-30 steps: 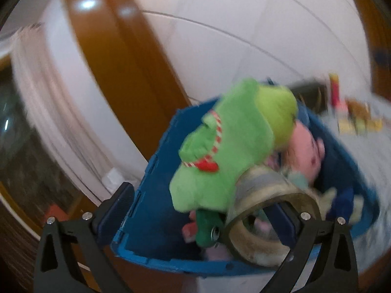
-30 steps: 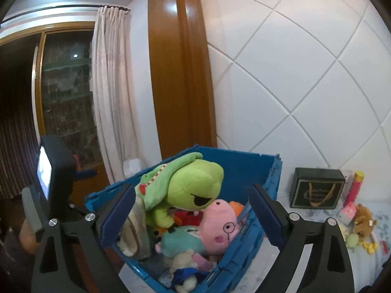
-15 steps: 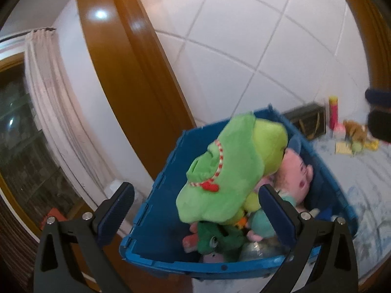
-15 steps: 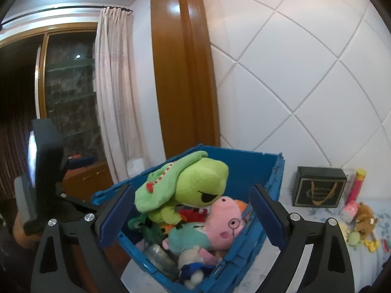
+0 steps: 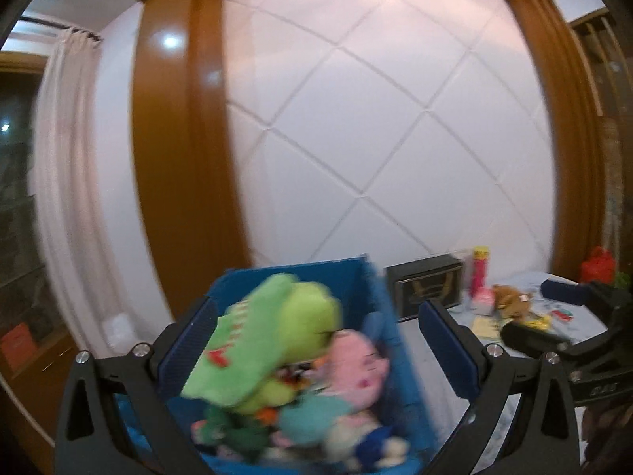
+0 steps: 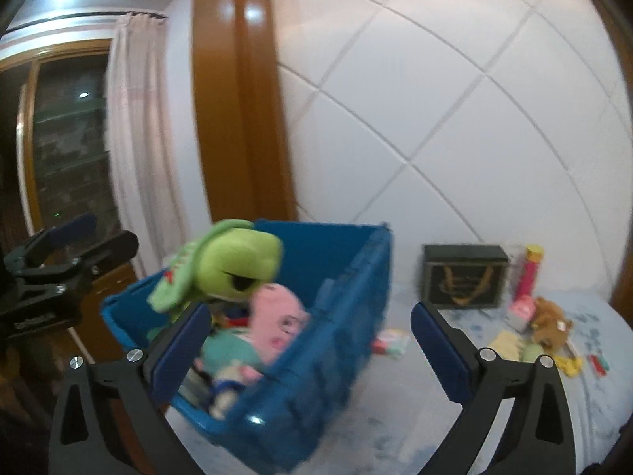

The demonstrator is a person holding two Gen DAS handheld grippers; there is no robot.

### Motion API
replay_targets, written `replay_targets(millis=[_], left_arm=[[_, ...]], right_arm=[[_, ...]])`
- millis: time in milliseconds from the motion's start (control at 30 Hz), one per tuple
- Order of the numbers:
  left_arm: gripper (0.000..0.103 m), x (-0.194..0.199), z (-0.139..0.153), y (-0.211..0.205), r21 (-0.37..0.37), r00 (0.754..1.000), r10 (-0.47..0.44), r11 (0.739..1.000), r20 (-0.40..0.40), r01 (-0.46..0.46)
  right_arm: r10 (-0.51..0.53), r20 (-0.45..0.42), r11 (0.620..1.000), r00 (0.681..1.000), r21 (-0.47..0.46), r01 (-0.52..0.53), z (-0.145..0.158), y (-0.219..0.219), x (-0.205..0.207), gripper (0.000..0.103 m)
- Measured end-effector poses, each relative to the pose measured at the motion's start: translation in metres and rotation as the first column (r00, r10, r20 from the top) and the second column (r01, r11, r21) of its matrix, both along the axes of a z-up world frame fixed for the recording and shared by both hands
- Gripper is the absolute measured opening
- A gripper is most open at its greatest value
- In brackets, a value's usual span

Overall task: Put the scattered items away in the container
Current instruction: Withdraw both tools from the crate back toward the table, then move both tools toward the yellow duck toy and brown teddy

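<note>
Toys fill the blue crate point(image 6: 316, 360): we see a green frog plush point(image 6: 237, 265) on top at its left, a pink pig plush point(image 6: 277, 320) just beside it, and smaller soft toys under them. Our left gripper point(image 5: 316, 348) is spread wide and holds nothing. Our right gripper point(image 6: 312, 352) has just been opening and stands wide, nothing between its jaws. On the bed at the right a black box point(image 6: 465, 277), a brown plush point(image 6: 550, 320) and small items lie outside the crate.
</note>
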State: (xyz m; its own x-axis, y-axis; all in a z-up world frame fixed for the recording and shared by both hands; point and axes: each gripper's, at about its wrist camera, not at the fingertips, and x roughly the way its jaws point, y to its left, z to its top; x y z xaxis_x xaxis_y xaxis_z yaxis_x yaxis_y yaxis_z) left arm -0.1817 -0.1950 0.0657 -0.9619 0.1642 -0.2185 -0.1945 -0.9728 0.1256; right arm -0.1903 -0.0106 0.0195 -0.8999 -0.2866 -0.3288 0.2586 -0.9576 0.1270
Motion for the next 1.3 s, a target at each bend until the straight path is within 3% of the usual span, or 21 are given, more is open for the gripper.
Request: replay_targets(millis=[300, 500, 733, 967, 1200, 1300], left_arm=[[0.103, -0.020, -0.017, 0.141, 0.013, 0.989, -0.145, 0.989, 0.023, 0.145], [0.103, -0.053, -0.045, 0.238, 0.054, 0.983, -0.171, 0.984, 0.059, 0.168], [0.103, -0.091, -0.106, 0.317, 0.063, 0.973, -0.170, 0.985, 0.154, 0.162], [0.103, -0.139, -0.175, 0.375, 0.044, 0.952, -0.211, 0.977, 0.222, 0.207], [0.103, -0.194, -0.244, 0.436, 0.048, 0.894, -0.281, 0.958, 0.350, 0.282], [0.103, -0.206, -0.263, 0.448, 0.066, 0.875, -0.284, 0.957, 0.393, 0.281]], right_arm=[[-0.119, 0.090, 0.992, 0.989, -0.024, 0.122, -0.040, 0.135, -0.005, 0.102], [-0.156, 0.128, 0.987, 0.979, 0.053, 0.150, -0.061, 0.230, -0.020, 0.102], [-0.191, 0.197, 0.976, 0.962, 0.146, 0.164, -0.113, 0.343, -0.043, 0.102], [-0.224, 0.335, 0.963, 0.915, 0.221, 0.155, -0.202, 0.445, -0.086, 0.096], [-0.155, 0.424, 0.967, 0.892, 0.249, 0.050, -0.270, 0.492, -0.158, 0.088], [-0.118, 0.457, 0.979, 0.882, 0.203, 0.025, -0.291, 0.508, -0.190, 0.081]])
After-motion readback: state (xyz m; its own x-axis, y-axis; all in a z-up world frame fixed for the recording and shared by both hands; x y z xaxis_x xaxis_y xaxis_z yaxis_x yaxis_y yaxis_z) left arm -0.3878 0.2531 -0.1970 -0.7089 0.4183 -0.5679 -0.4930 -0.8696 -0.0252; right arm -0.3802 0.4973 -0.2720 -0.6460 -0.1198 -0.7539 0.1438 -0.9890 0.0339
